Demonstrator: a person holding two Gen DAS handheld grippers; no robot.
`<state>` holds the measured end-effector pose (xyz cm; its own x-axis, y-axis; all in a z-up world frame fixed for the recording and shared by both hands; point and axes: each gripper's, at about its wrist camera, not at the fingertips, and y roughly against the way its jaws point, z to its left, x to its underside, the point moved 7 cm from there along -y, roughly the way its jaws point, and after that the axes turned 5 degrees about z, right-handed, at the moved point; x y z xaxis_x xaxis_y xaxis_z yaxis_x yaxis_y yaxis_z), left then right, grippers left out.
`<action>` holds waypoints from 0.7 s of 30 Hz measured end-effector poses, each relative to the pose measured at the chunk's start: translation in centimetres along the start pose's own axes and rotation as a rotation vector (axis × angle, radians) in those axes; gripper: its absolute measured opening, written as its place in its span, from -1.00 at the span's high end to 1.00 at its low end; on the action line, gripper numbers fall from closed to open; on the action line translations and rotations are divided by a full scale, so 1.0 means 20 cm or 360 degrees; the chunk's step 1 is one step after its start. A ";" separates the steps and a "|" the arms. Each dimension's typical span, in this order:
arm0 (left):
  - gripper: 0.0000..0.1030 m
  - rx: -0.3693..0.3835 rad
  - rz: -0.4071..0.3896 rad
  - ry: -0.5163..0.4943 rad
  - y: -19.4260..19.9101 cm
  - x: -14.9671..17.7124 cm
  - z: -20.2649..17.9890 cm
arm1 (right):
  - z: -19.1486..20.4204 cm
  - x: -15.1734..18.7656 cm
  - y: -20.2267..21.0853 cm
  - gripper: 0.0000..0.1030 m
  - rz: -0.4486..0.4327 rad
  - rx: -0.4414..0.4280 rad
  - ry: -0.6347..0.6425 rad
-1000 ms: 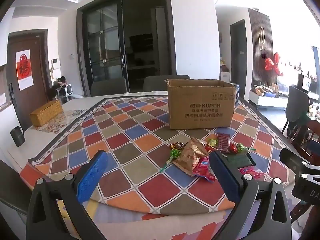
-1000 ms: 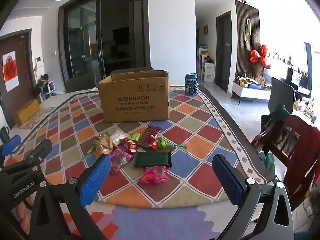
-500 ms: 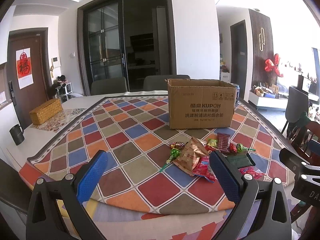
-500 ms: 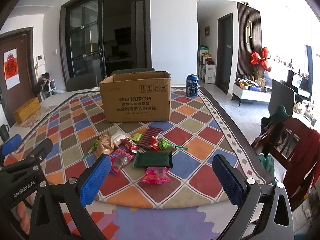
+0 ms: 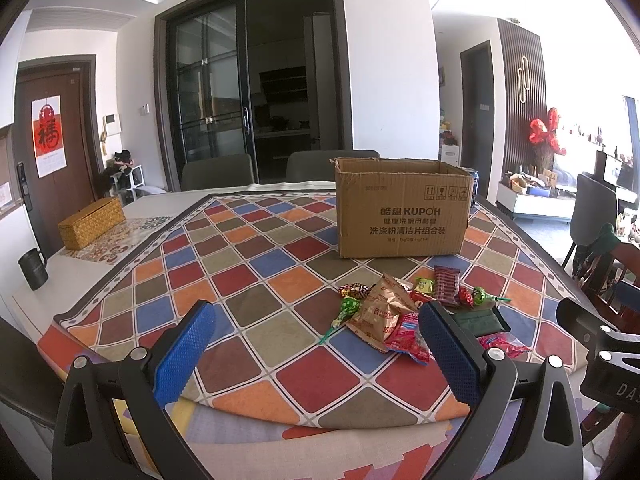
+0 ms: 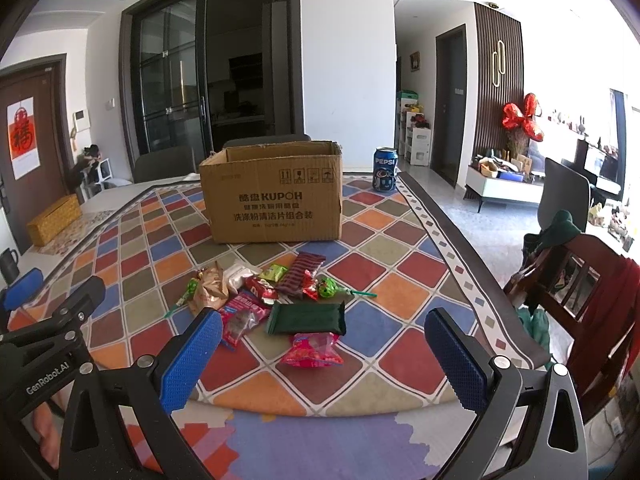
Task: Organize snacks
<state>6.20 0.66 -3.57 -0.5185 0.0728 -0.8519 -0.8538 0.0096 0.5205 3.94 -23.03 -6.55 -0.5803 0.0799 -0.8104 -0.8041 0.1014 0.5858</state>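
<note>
a: what is shown by the right wrist view that is hidden in the left one?

b: the table under its checkered cloth is seen in both, and the open cardboard box is stood at the far middle. only in the right view is the pepsi can seen whole, just right of the box; in the left view only a sliver of it is shown behind the box's right edge. the wooden chair with red cloth at the near right is also laid out more fully there.

a: and the left view?

b: the woven box and the black mug at the far left are given more plainly.

a: where are the snacks?

b: a pile of snacks is spread on the cloth, near of the box. a dark green packet is laid flat, with a pink packet just near of it and a brown bag at the pile's left.

a: how are the tongs held?

b: the left gripper is held level at the near table edge, blue pads spread wide, nothing gripped. the right gripper is held likewise, spread wide and empty, with the pink packet framed between its pads but not touched.
</note>
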 end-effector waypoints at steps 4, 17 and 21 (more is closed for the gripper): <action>-1.00 0.0000 -0.0001 0.0000 0.00 0.00 0.00 | 0.00 0.00 0.00 -0.99 0.0001 0.0002 -0.0001; -1.00 0.0001 0.0000 0.0002 0.00 0.00 0.00 | 0.00 0.00 0.00 -0.99 -0.0002 0.0003 0.0000; -1.00 0.0001 0.0000 0.0002 0.00 0.00 0.01 | 0.00 0.00 0.00 -0.99 -0.0001 0.0003 0.0001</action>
<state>6.18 0.81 -3.51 -0.5188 0.0713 -0.8519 -0.8537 0.0101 0.5207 3.98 -23.00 -6.53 -0.5799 0.0792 -0.8108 -0.8043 0.1031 0.5853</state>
